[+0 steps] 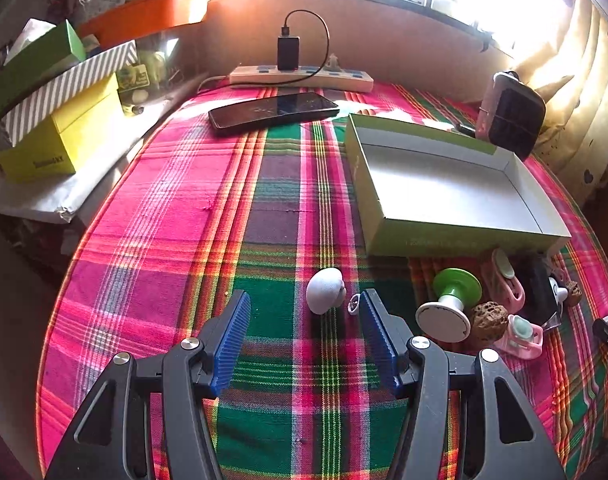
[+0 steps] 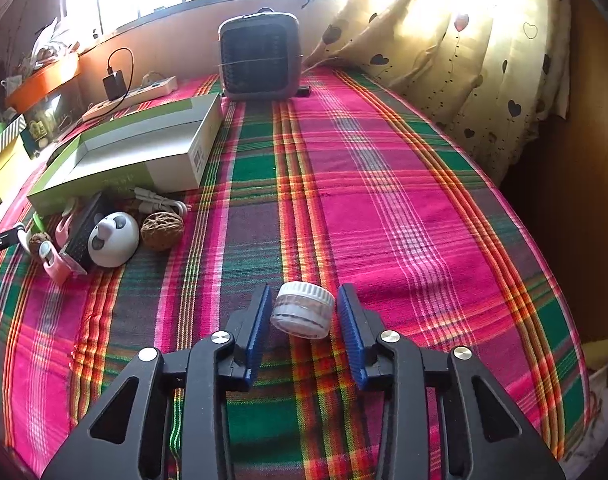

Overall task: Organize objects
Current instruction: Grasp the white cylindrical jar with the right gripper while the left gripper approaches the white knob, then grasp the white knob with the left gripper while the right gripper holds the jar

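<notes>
On the plaid cloth, left wrist view:
Left gripper: jaws stand wide, nothing between the blue pads, hanging over the tablecloth.
White shell-like piece: lies just ahead of the fingertips, nearer the right pad, with a small metal ring touching or just beside it; I cannot tell which.
Handling, judged: small, hard and rounded, probably light; its domed sides could slip, so take it across its widest part.
Open box: green-sided, shallow, bare inside, ahead and to the right; a likely place for the small things.
Clutter before the box: green and white spool, a walnut, a pink clip, all close together.
Far edge: phone and power strip, well apart from the work.

Right wrist view:
Right gripper: jaws drawn narrow around a small jar; the left pad looks to be against it, while a thin gap seems to remain at the right pad, so the hold is not yet firm.
Jar: clear body, ribbed white lid, tilted on the cloth between the pads, well apart from the box.
Handling, judged: light, stiff plastic or glass; smooth wall may slide, so the ribbed lid band gives the surer hold.
Risk, judged: being tilted, it may twist out under a squeeze.
Other things: panda-faced white piece and a walnut near the box; small fan at the far edge.
</notes>
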`<state>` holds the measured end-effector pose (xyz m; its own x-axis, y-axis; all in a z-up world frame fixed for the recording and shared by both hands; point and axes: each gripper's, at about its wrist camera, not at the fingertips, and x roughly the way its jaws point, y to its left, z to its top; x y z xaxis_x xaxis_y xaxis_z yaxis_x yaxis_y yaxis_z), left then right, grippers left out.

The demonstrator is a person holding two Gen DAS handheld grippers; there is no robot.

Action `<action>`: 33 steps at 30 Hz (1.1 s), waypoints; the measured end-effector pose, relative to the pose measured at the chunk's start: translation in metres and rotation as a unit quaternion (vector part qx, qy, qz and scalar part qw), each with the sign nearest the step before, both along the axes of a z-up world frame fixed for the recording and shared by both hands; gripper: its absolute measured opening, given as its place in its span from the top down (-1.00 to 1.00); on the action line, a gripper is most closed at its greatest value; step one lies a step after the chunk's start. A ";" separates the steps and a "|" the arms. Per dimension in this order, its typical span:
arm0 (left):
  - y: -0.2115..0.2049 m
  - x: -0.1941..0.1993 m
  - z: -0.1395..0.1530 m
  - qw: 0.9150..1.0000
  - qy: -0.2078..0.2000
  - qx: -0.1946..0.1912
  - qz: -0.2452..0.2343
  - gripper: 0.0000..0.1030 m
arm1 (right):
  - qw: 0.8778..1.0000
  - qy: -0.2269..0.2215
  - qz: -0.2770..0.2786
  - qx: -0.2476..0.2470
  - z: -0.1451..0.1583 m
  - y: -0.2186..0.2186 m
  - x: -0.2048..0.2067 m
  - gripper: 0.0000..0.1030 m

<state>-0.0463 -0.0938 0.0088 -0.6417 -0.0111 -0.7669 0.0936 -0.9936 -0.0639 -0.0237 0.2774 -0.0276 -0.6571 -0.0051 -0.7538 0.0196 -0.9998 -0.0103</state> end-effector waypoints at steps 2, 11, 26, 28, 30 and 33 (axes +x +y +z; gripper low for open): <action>0.001 -0.003 -0.001 1.000 -0.002 -0.002 -0.001 -0.09 | 1.000 0.000 0.000 0.000 0.000 0.000 0.000 0.40; 0.004 -0.008 -0.002 1.000 -0.001 0.011 -0.013 0.12 | 1.000 -0.003 0.006 -0.004 0.001 -0.002 -0.003 0.40; 0.002 -0.016 0.001 0.999 -0.004 0.042 -0.019 0.22 | 0.999 0.004 0.032 -0.013 0.010 -0.013 -0.012 0.40; 0.002 -0.017 0.000 0.999 -0.004 0.044 -0.020 0.22 | 0.999 0.007 0.040 -0.014 0.012 -0.017 -0.013 0.40; 0.002 -0.018 -0.002 0.999 -0.008 0.042 -0.018 0.22 | 0.999 0.009 0.046 -0.014 0.013 -0.022 -0.015 0.40; 0.001 -0.020 -0.004 0.999 -0.011 0.045 -0.017 0.22 | 0.998 0.011 0.053 -0.016 0.015 -0.027 -0.018 0.40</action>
